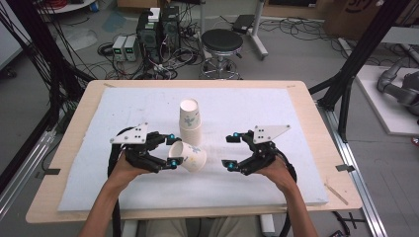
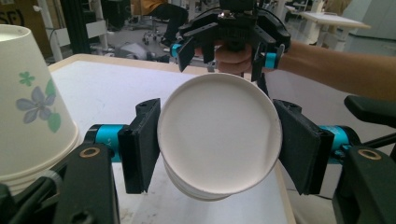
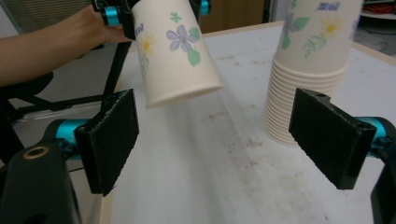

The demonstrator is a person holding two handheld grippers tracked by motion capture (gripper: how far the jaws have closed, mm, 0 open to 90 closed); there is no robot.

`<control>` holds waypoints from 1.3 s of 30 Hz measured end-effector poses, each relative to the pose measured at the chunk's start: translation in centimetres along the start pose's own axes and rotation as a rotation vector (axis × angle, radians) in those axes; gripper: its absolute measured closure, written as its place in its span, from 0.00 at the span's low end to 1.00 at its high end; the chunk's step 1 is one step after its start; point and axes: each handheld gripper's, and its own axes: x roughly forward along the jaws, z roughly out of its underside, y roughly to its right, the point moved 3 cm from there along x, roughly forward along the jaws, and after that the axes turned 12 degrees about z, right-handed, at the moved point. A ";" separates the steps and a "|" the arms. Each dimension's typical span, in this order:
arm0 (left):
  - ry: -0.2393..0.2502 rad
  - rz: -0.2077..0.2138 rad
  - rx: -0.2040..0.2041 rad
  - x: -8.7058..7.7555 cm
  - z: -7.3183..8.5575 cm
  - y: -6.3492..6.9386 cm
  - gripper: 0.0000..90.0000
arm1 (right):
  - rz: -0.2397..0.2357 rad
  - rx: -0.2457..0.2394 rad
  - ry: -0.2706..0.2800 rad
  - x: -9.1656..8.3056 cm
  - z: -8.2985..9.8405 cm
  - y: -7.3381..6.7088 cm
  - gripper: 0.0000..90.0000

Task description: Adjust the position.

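My left gripper [image 1: 174, 149] is shut on a white paper cup [image 1: 191, 157] printed with flowers. It holds the cup near its base, tilted on its side above the mat. In the left gripper view the cup's round base [image 2: 219, 135] sits squeezed between both pads. The cup's wider rim [image 3: 184, 95] points toward my right gripper [image 1: 230, 151], which stands open and empty just right of it. An upside-down stack of matching cups [image 1: 190, 118] stands on the mat behind both grippers, and it is the stack [image 3: 308, 70] at the right in the right gripper view.
A white mat [image 1: 123, 108] covers the wooden table [image 1: 311, 113]. Beyond the far edge are a black stool [image 1: 222, 47], computer boxes [image 1: 155, 29] and tangled cables on the floor. Black frame posts [image 1: 356, 54] stand at both sides.
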 end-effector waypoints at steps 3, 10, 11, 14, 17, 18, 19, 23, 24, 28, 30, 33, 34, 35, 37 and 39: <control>0.005 0.007 0.001 0.4 -0.1 0.0 0.40 | -0.022 -0.017 0.001 0.7 -0.6 -0.4 0.18; 0.011 0.030 -0.001 1.2 -0.2 -0.1 0.40 | -0.071 -0.046 0.000 2.1 -1.6 -1.3 0.18; 0.010 0.032 0.000 1.3 -0.3 -0.1 0.40 | -0.071 -0.046 0.000 2.1 -1.6 -1.3 0.18; 0.007 0.036 -0.001 1.5 -0.3 0.0 0.40 | -0.092 -0.053 -0.004 2.8 -2.1 -1.7 0.18; 0.010 0.037 0.000 1.6 -0.3 0.0 0.40 | -0.101 -0.058 -0.004 3.1 -2.2 -1.8 0.18; 0.010 0.040 0.000 1.6 -0.3 0.0 0.40 | -0.107 -0.063 -0.004 3.4 -2.3 -1.9 0.18; 0.013 0.039 -0.001 1.6 -0.3 0.0 0.40 | -0.107 -0.063 -0.004 3.4 -2.3 -1.9 0.18; 0.014 0.047 -0.002 1.7 -0.4 0.0 0.40 | -0.122 -0.067 -0.012 3.9 -2.3 -2.2 0.18; 0.016 0.049 0.000 1.8 -0.4 0.0 0.40 | -0.121 -0.066 -0.015 4.2 -2.3 -2.3 0.18; 0.014 0.053 0.003 1.8 -0.6 0.1 0.40 | -0.129 -0.076 -0.024 4.8 -2.2 -2.7 0.18; 0.017 0.058 0.005 1.9 -0.7 0.2 0.40 | -0.135 -0.074 -0.029 5.1 -2.2 -2.9 0.18; 0.016 0.066 0.013 2.0 -0.9 0.3 0.40 | -0.146 -0.078 -0.039 5.6 -2.1 -3.2 0.18; 0.016 0.066 0.013 2.0 -0.9 0.3 0.40 | -0.150 -0.077 -0.040 5.7 -2.1 -3.3 0.18; 0.016 0.067 0.015 2.1 -1.0 0.4 0.40 | -0.154 -0.082 -0.042 5.9 -2.1 -3.4 0.18; 0.021 0.069 0.017 2.0 -1.1 0.5 0.40 | -0.157 -0.085 -0.046 6.1 -2.0 -3.5 0.18; 0.022 0.070 0.017 2.0 -1.1 0.5 0.40 | -0.157 -0.083 -0.054 6.3 -1.9 -3.5 0.18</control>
